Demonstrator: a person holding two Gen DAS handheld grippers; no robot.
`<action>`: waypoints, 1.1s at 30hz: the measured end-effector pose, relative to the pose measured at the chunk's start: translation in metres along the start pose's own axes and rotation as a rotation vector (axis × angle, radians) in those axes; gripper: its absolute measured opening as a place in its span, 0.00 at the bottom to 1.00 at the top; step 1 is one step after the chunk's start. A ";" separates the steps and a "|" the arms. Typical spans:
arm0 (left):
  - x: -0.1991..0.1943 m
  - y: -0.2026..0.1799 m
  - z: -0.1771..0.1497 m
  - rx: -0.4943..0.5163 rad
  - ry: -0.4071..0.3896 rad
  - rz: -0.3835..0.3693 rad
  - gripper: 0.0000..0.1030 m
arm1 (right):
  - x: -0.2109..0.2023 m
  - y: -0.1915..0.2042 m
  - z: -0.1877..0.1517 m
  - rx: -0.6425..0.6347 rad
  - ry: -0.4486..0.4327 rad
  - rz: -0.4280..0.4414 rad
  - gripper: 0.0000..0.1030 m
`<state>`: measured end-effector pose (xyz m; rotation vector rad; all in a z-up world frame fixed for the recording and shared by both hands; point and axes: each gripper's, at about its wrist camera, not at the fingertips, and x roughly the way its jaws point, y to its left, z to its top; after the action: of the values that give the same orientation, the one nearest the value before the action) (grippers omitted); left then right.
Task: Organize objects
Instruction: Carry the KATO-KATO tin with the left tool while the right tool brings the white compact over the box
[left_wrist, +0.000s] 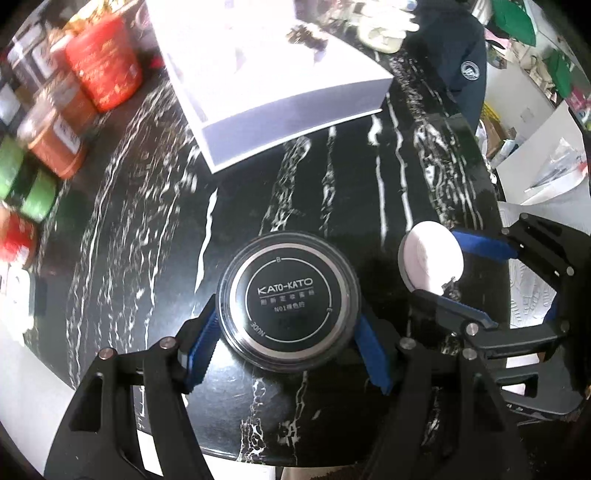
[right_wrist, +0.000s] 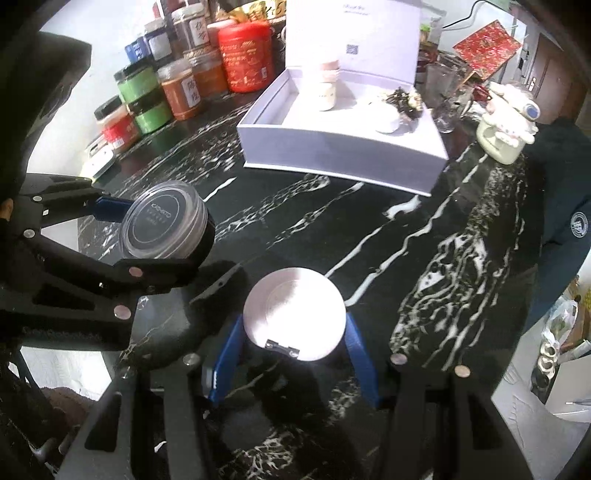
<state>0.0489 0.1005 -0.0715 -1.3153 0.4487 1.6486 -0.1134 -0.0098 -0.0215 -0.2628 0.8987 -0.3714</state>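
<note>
My left gripper (left_wrist: 286, 343) is shut on a round black jar with a clear rim and a printed lid (left_wrist: 288, 302), held above the black marble table (left_wrist: 332, 177); the same jar (right_wrist: 166, 225) shows at the left of the right wrist view. My right gripper (right_wrist: 295, 350) is shut on a round white compact with a small metal clasp (right_wrist: 295, 314), also seen as a white disc (left_wrist: 430, 260) beside the left gripper. An open white box (right_wrist: 343, 144) lies ahead, with a small white bottle (right_wrist: 327, 92) and a few other pieces inside.
Several jars and tins stand at the far left: a red tin (right_wrist: 245, 55), green jars (right_wrist: 144, 96), orange-filled jars (right_wrist: 181, 90). A white mug-like figure (right_wrist: 506, 125) and glasses (right_wrist: 443, 88) stand to the right of the box. A person's dark sleeve (right_wrist: 561, 206) is at the right edge.
</note>
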 end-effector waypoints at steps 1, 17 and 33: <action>-0.003 -0.002 0.002 0.005 -0.006 0.001 0.65 | -0.003 -0.002 0.002 0.000 -0.004 -0.005 0.55; -0.035 -0.010 0.051 0.048 -0.043 0.001 0.65 | -0.032 -0.022 0.041 0.014 -0.036 -0.025 0.55; -0.045 0.020 0.097 0.045 -0.048 -0.009 0.65 | -0.027 -0.030 0.087 0.040 -0.021 -0.025 0.55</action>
<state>-0.0225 0.1442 -0.0023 -1.2409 0.4484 1.6502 -0.0653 -0.0195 0.0605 -0.2406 0.8671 -0.4088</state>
